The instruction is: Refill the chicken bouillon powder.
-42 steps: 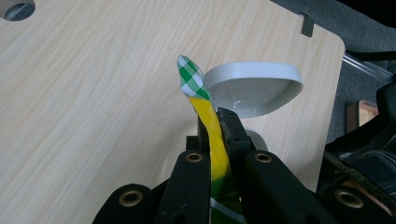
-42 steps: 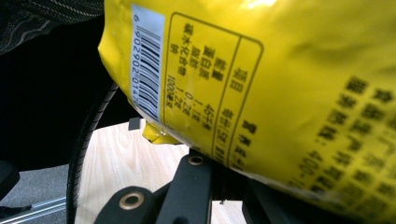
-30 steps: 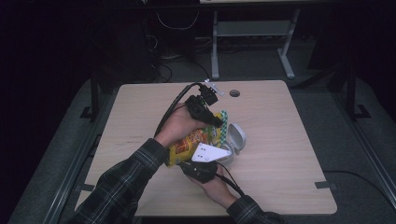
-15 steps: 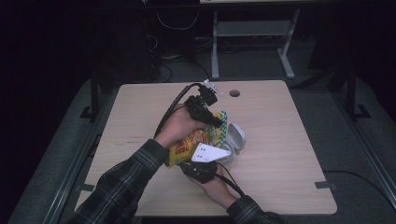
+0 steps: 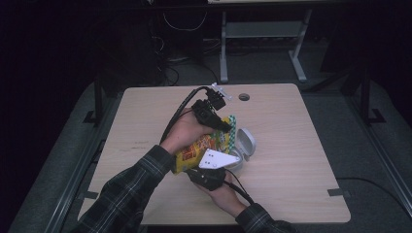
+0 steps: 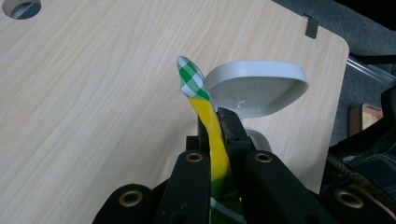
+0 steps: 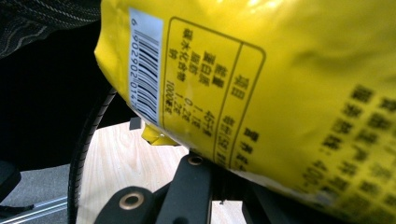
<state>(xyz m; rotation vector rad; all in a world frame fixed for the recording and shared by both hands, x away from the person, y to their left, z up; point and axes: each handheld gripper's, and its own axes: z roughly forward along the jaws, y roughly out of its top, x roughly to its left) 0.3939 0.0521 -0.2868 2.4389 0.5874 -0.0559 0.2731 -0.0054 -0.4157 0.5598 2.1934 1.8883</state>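
Snack bag (image 5: 204, 145), yellow with a green checked top edge, sits held above the table (image 5: 301, 145) near the centre of the high view, stretched between both tools. The left gripper (image 6: 215, 122) is clenched on the bag's upper seam, the thin yellow edge pinched upright between its black jaws at the lower middle of the left gripper view. The right gripper (image 5: 209, 175) is at the bag's lower end; in the right gripper view the printed back with its barcode covers the jaws, so I cannot tell whether they are closed on it.

Just right of the bag in the high view stands a small grey bin (image 5: 245, 145) with its hinged lid (image 6: 254, 88) tipped open; the left gripper view shows the pale underside of that lid right behind the seam. What is inside the bin cannot be made out, and the bag looks sealed, its contents hidden.

Judging from here, the seam grip is narrow, so a hard pull could let the slick film slip free or tear unevenly. Swinging the bag sideways might also knock the light bin over or flip its lid shut.
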